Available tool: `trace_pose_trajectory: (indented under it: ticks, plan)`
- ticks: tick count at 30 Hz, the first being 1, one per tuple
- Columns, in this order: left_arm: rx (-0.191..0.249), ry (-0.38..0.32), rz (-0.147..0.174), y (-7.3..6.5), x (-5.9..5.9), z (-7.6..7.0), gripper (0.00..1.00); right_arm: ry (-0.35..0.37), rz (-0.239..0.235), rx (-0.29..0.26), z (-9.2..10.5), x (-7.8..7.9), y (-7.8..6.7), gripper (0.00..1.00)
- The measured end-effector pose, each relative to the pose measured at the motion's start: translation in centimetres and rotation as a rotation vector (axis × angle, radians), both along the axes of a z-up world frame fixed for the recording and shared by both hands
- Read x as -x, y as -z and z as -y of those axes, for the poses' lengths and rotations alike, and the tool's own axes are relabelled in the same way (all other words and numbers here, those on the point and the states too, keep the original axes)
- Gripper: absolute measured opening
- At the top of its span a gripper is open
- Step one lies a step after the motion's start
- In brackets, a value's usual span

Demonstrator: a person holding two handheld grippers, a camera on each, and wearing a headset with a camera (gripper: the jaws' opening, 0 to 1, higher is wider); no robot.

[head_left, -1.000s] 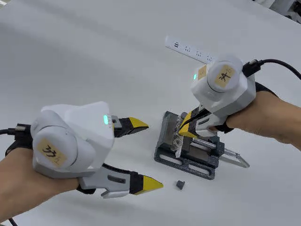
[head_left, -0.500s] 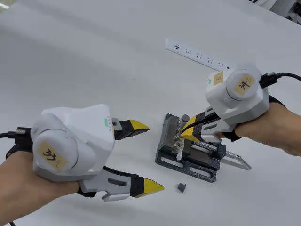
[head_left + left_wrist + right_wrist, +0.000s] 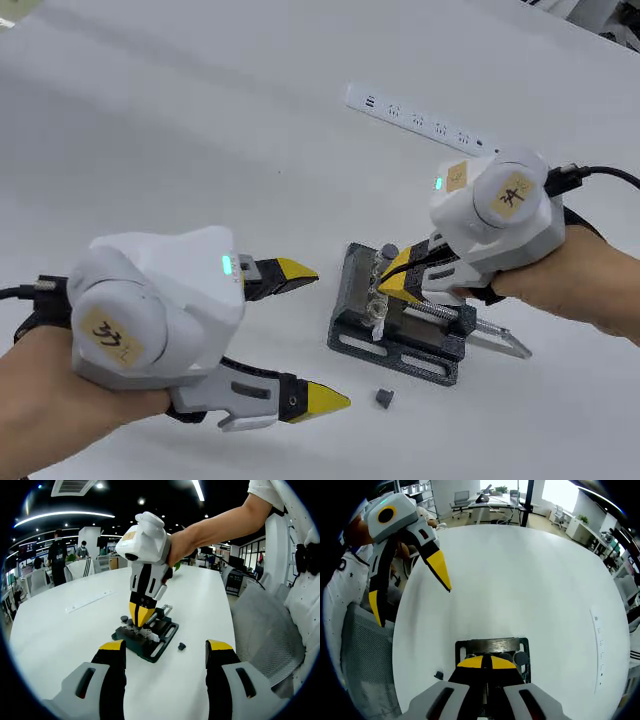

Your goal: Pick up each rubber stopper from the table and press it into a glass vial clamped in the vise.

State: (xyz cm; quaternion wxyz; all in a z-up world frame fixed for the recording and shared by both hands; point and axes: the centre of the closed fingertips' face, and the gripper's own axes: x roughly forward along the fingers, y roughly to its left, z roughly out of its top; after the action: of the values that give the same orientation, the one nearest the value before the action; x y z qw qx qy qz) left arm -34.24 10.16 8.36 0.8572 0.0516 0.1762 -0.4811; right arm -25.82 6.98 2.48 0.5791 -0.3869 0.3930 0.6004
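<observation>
Starting with the markings: each gripper carries a tan sticker (image 3: 110, 335) on its white housing with handwritten characters. The one on the left gripper (image 3: 310, 335) reads roughly "33" plus a further stroke. The one on the right gripper (image 3: 390, 285) cannot be read with certainty. A green indicator lamp (image 3: 228, 264) is lit on each housing.

The head view shows the dark vise (image 3: 395, 350) right of centre on the white table (image 3: 200, 120), with clear glass vials (image 3: 377, 300) between its clamping faces. A white power strip (image 3: 420, 118) lies far behind it. One grey rubber stopper (image 3: 389, 251) sits on top of a vial at the far end of the vise. A second, loose stopper (image 3: 383, 398) lies on the table on the near side of the vise, close to its base but not touching it.

The left gripper view adds people (image 3: 57, 555) at the far left of the room and the bare forearm (image 3: 215, 527) behind the right gripper. The right gripper view adds a grey mesh chair (image 3: 365, 665) at the near table edge.

Left gripper: fingers spread wide and holding nothing, above the table to the left of the vise and apart from it.

Right gripper: fingers pressed together with the yellow tips meeting, directly over the vials. Contact with the glass cannot be confirmed, and whether anything is pinched between the tips cannot be told.
</observation>
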Motion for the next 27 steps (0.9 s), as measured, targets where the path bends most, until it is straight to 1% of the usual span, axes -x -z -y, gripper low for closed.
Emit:
trace_pose_trajectory:
  ticks: [2, 3, 5, 8, 9, 17, 22, 27]
  plan:
    - [-0.001, -0.001, 0.003, -0.01, -0.03, -0.09, 0.63, -0.001, 0.0, 0.004, -0.06, 0.14, -0.04, 0.0]
    - [-0.001, -0.002, 0.003, -0.07, -0.03, -0.11, 0.63, -0.019, 0.008, 0.02, -0.18, 0.21, -0.07, 0.0]
    - [-0.012, 0.002, 0.006, -0.06, 0.04, -0.18, 0.63, -0.003, -0.002, 0.034, -0.32, 0.06, -0.12, 0.0]
    - [-0.015, 0.004, 0.007, -0.23, 0.22, -0.24, 0.63, -0.021, 0.011, 0.037, -0.17, 0.19, -0.12, 0.0]
    - [-0.016, 0.002, 0.008, -0.29, 0.24, -0.31, 0.63, -0.013, 0.012, 0.037, -0.16, 0.13, -0.13, 0.0]
    - [-0.025, -0.005, 0.01, -0.52, 0.52, -0.69, 0.63, 0.031, 0.014, 0.011, -0.1, 0.21, -0.27, 0.0]
    - [-0.028, -0.011, 0.012, -0.78, 0.57, -0.8, 0.63, 0.032, 0.023, -0.003, -0.15, 0.16, -0.43, 0.0]
    - [-0.032, -0.01, 0.013, -0.91, 0.58, -0.76, 0.62, 0.05, 0.03, -0.014, 0.18, 0.05, -0.76, 0.02]
